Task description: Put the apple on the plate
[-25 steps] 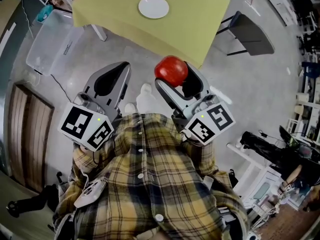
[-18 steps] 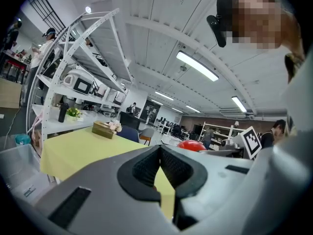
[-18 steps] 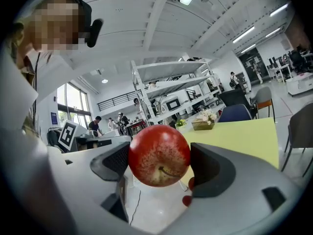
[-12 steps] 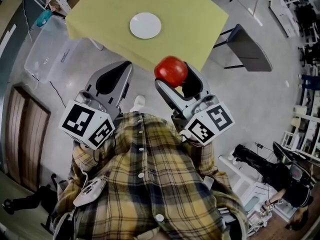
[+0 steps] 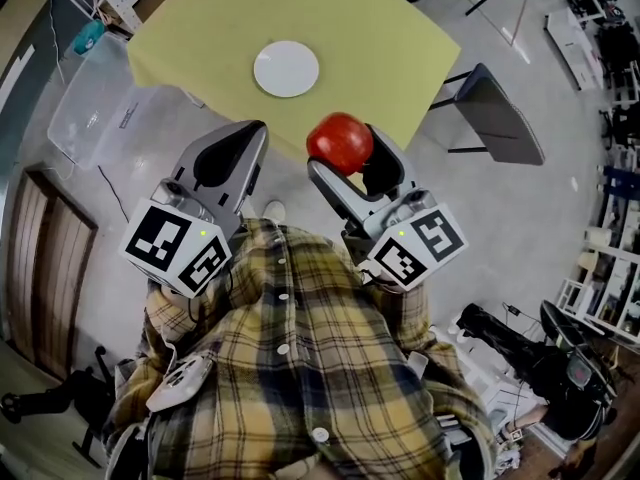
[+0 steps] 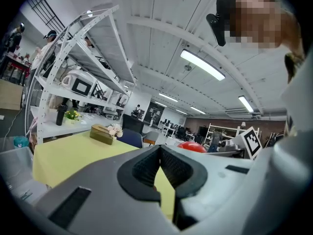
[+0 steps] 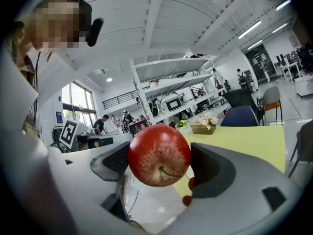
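A red apple point(image 5: 340, 142) is clamped between the jaws of my right gripper point(image 5: 348, 154), held in the air just short of the yellow table's point(image 5: 380, 38) near corner. In the right gripper view the apple point(image 7: 159, 155) fills the gap between the black pads point(image 7: 211, 167), stem end facing the camera. A white plate point(image 5: 286, 68) lies empty on the table, ahead and slightly left of the apple. My left gripper point(image 5: 250, 134) hovers beside the right one, shut with nothing in it; its tips point(image 6: 159, 149) meet. The left gripper view shows the apple point(image 6: 193, 147) to its right.
A grey chair point(image 5: 498, 96) stands right of the table and a clear plastic bin point(image 5: 95, 98) sits on the floor at the left. A tissue box with flowers point(image 7: 204, 126) rests at the table's far side. White shelving point(image 6: 83, 87) stands behind it.
The table and plate have slid down and nearer in the head view as the person walks toward them. Both grippers keep their pose, with the apple still held.
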Demonstrator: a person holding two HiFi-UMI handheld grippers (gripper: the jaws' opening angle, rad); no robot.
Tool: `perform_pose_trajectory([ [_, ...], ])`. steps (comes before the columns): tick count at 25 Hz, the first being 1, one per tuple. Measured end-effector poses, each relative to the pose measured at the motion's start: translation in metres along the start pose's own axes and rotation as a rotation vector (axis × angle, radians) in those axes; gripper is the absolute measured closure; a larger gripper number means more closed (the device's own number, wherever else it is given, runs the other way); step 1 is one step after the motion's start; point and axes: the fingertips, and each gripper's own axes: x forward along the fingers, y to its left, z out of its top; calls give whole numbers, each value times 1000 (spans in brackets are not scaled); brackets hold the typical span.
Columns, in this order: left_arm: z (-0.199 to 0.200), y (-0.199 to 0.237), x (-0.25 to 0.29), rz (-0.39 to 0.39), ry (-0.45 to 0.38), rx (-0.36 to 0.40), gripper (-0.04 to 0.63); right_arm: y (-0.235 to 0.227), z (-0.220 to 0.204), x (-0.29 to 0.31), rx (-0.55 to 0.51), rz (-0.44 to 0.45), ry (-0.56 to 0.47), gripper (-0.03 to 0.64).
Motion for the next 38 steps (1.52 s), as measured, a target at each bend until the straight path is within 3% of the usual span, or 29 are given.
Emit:
perform_pose_trajectory([
  [10, 26, 64, 47, -72, 22, 16, 588, -33, 18, 67, 11, -71, -15, 247],
  [24, 86, 184, 120, -292, 124, 51, 588, -73, 58, 191, 86, -294, -87, 247],
  [33, 90, 207, 149, -444, 216, 73, 588, -88, 67, 207, 142, -462, -149, 247],
  [38, 83, 208, 158, -480, 244, 71, 588, -96, 61, 206, 164, -502, -143, 247],
])
